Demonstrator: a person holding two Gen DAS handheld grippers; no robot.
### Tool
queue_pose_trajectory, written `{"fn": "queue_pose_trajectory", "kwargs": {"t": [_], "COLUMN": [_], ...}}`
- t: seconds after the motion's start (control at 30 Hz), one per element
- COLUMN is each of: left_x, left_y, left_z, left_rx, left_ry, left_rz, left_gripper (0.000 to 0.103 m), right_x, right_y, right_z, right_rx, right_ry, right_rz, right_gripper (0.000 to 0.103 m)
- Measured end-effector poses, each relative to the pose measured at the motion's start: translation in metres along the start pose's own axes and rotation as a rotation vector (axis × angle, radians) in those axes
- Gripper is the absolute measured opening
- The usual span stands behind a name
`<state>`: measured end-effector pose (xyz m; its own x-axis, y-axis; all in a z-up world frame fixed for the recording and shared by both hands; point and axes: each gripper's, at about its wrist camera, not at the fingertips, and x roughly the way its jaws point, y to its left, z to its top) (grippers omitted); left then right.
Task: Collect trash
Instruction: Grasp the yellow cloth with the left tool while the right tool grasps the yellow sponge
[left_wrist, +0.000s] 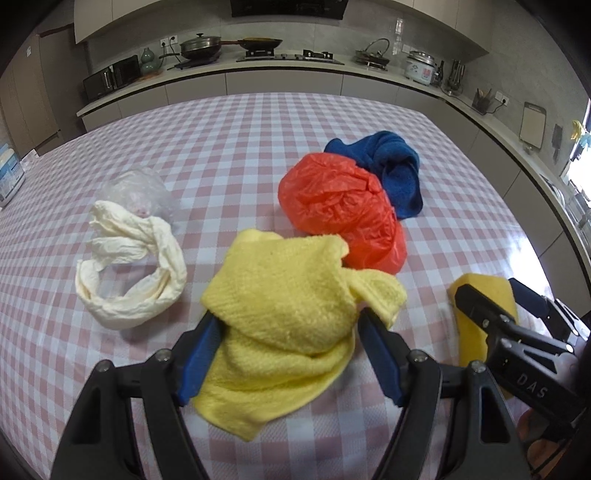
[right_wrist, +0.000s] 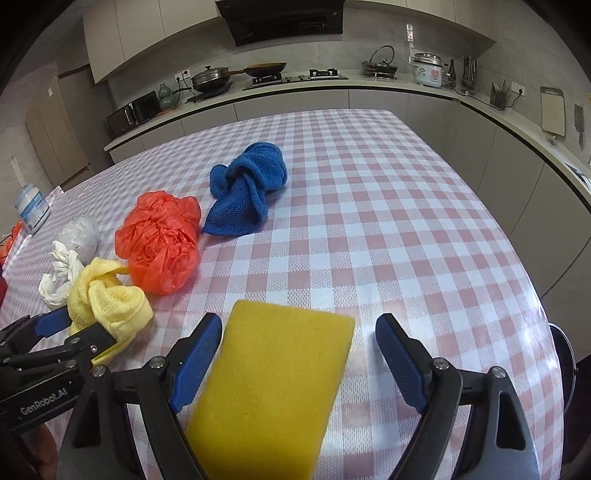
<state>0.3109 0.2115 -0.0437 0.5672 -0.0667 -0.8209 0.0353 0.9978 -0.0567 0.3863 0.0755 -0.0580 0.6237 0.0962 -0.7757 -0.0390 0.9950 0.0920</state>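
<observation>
Left gripper (left_wrist: 288, 350) is seen with jaws wide apart, the yellow cloth (left_wrist: 291, 317) bunched between them; the left blue pad appears to touch the cloth edge, the right pad looks just beside it with a fold draped past, so no firm pinch is judged yet. Right gripper (right_wrist: 295, 363) is likewise wide open around the yellow sponge (right_wrist: 273, 376): left pad touching or nearly touching the sponge's side, a clear gap left at the right pad. Nothing is held by either. Step in hand is judged to be closing on both items. For the cloth, the thick bunched middle should be taken, not the loose lower flap, or it will slip out on lift. For the sponge, the jaws should be centred first so both pads meet the long sides squarely; it is soft, so compression is expected. Other items on the checked table (right_wrist: 406, 229): red plastic bag (left_wrist: 340, 214) touching the cloth's far edge, blue towel (right_wrist: 243, 192) behind it, white crumpled paper (left_wrist: 129, 273) and clear plastic wad (left_wrist: 136, 192) to the left. Bag may be dragged along when the cloth is lifted. Grippers sit close side by side, so little room is left between them. Open tabletop lies right of the sponge; the table's right edge is near there. No bin is visible.
</observation>
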Motion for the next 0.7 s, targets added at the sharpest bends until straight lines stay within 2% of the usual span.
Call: {"fn": "queue_pose_trajectory", "kwargs": {"t": [0.23, 0.4, 0.43, 0.53, 0.7], "left_x": [0.004, 0.001, -0.001, -0.005, -0.019], "left_y": [-0.002, 0.003, 0.004, 0.009, 0.009], "left_z": [-0.002, -0.003, -0.004, -0.005, -0.013], "left_rx": [0.002, -0.007, -0.013, -0.03, -0.027], "left_ry": [-0.015, -0.037, -0.039, -0.043, -0.059], "left_rz": [0.012, 0.019, 0.013, -0.012, -0.05], "left_gripper": [0.074, 0.048, 0.043, 0.036, 0.034], "right_x": [0.0, -0.009, -0.01, -0.016, -0.022], "right_y": [0.001, 0.008, 0.009, 0.013, 0.012], "right_z": [-0.006, -0.019, -0.021, -0.025, -0.029], "right_rx": [0.0, -0.018, -0.023, -0.045, -0.039], "right_ry": [0.037, 0.05, 0.048, 0.031, 0.016], "right_rz": [0.01, -0.015, -0.022, -0.043, -0.022], "right_gripper": [0.087, 0.087, 0.083, 0.061, 0.054]}}
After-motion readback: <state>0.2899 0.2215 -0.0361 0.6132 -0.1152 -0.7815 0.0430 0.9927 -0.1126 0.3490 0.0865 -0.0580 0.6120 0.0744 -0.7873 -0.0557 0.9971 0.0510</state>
